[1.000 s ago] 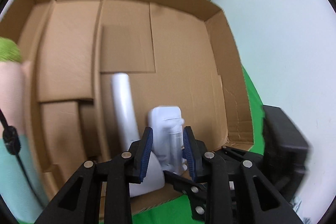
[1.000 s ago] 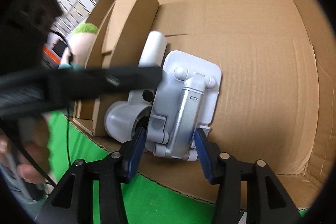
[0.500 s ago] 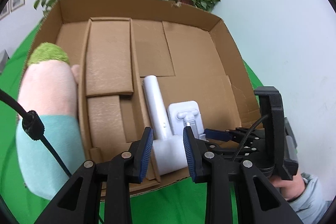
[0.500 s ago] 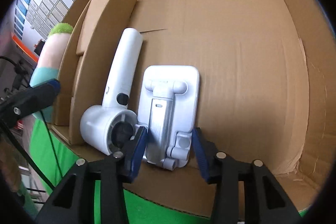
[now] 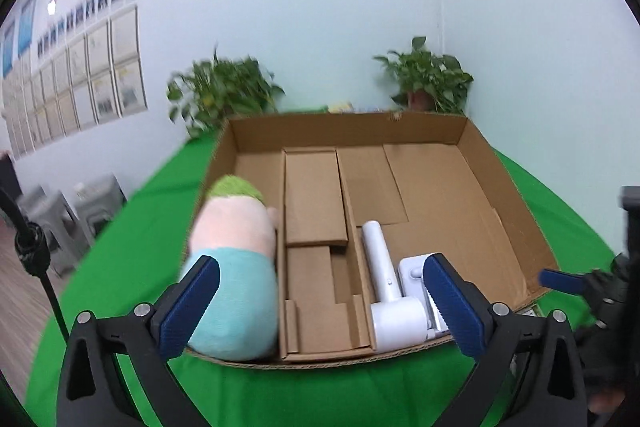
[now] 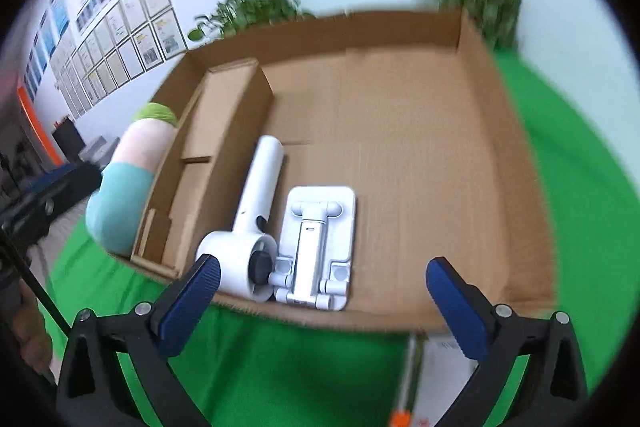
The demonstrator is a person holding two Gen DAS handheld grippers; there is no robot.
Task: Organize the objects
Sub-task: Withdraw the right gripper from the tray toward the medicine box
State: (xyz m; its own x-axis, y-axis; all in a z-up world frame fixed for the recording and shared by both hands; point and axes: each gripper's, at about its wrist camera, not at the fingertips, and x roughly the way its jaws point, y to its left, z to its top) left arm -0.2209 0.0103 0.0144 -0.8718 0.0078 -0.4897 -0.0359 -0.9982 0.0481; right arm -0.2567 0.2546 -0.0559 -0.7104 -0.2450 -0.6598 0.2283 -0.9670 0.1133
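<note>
An open cardboard box (image 5: 504, 187) (image 6: 500, 131) lies on a green cloth. Inside, near its front edge, a white hair dryer (image 5: 390, 301) (image 6: 256, 211) lies beside a white folding phone stand (image 5: 412, 273) (image 6: 316, 239). A plush toy (image 5: 230, 267) (image 6: 128, 179) with green hair, pink face and teal body lies in the box's left compartment. My left gripper (image 5: 320, 307) is open and empty, in front of the box. My right gripper (image 6: 320, 307) is open and empty, in front of the box, just short of the stand.
Cardboard dividers (image 5: 316, 199) split the box's left part. Potted plants (image 5: 428, 75) stand behind the box by the wall. A white box with an orange mark (image 6: 436, 379) lies on the cloth under my right gripper. Grey stools (image 5: 80, 207) stand at left.
Both grippers have opened wide and pulled back from the box. The right one has let go of the phone stand, which now lies flat beside the hair dryer.
</note>
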